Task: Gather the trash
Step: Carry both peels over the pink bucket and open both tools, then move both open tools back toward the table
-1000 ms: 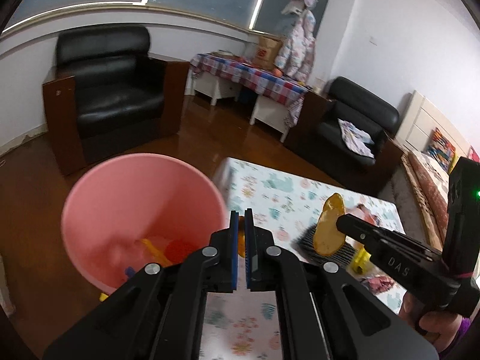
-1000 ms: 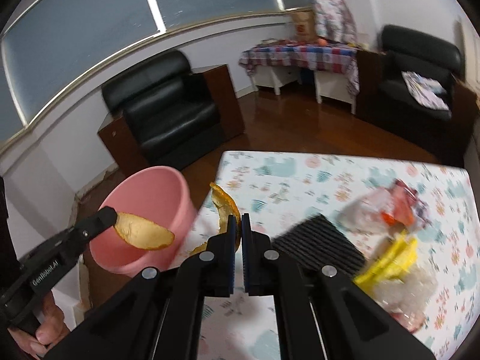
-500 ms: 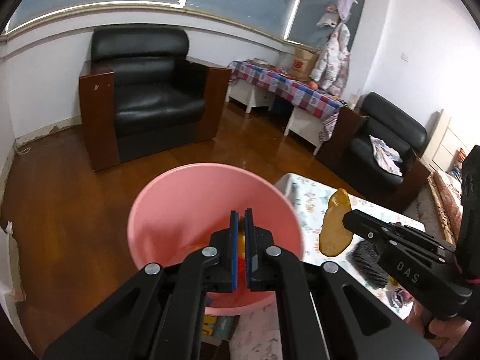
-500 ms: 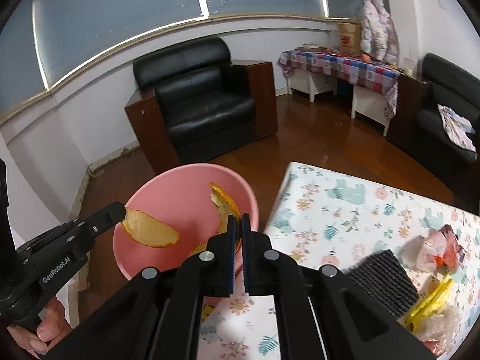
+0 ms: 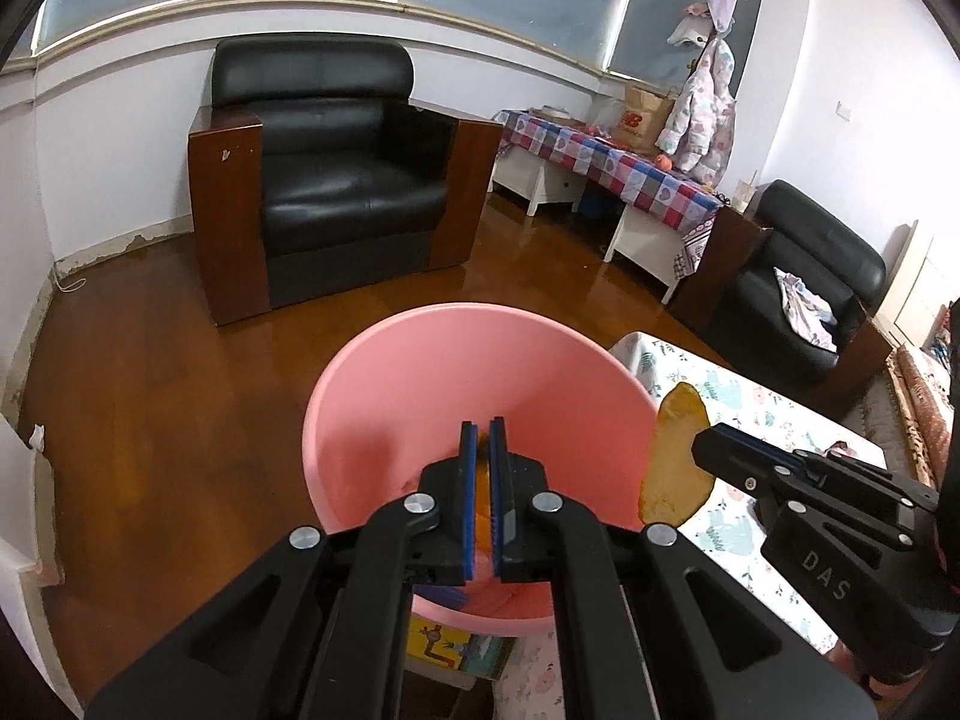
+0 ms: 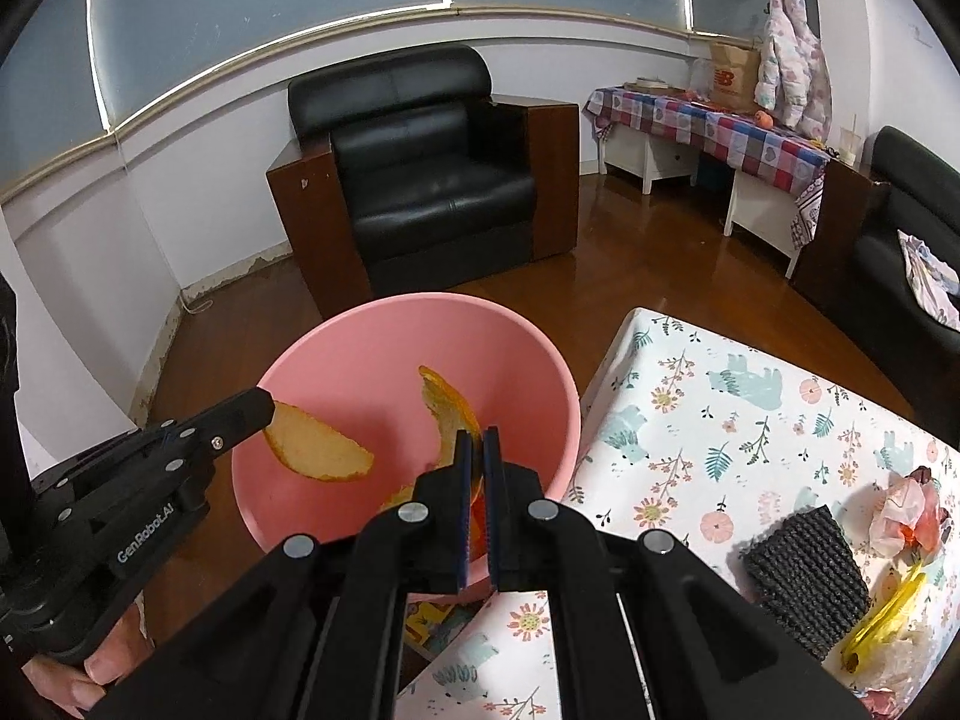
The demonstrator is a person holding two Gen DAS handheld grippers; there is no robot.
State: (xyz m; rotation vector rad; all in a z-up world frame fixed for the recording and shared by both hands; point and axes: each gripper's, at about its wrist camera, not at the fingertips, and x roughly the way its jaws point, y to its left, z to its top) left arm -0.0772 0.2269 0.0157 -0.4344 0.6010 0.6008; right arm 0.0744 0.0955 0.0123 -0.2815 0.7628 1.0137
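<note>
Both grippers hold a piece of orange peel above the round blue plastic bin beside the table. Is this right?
Only the colour is wrong: the round plastic bin is pink, as the right wrist view shows. The left gripper and the right gripper each hold a piece of orange peel above it, beside the table.

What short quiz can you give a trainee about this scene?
1. True or false: the left gripper and the right gripper each hold a peel.
2. The left gripper's peel hangs over: A the bucket, B the floor, C the armchair.
3. Fill in: the black pad lies on the ___.
Key: 1 true; 2 A; 3 table.
</note>
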